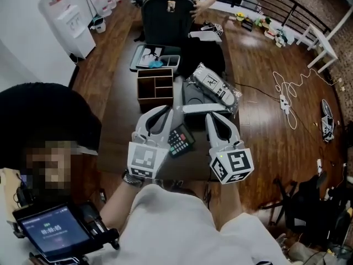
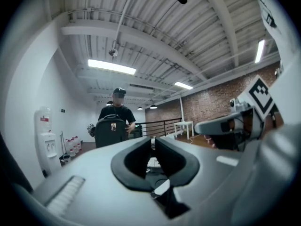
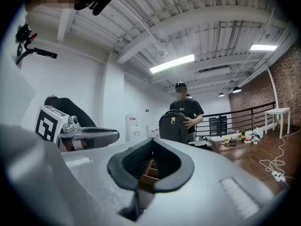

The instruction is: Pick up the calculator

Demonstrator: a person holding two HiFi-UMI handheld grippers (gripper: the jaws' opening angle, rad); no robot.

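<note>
The calculator (image 1: 181, 141), dark with red and green keys, lies on the wooden table (image 1: 124, 126) near its front edge, between my two grippers and held by neither. My left gripper (image 1: 167, 110) stands just left of it and points away from me; its tips (image 2: 153, 139) are parted by a thin slit with nothing in it. To the calculator's right, my right gripper (image 1: 211, 116) is shut and empty, its tips (image 3: 151, 141) meeting. The calculator is hidden in both gripper views.
Ahead of the grippers stand a wooden organiser box (image 1: 155, 88), a grey flat device (image 1: 199, 101) and a wrapped package (image 1: 215, 84). Farther off are a grey tray (image 1: 156, 57) and a black backpack (image 1: 168, 10) with a person behind it. A white cable (image 1: 289, 93) lies on the floor.
</note>
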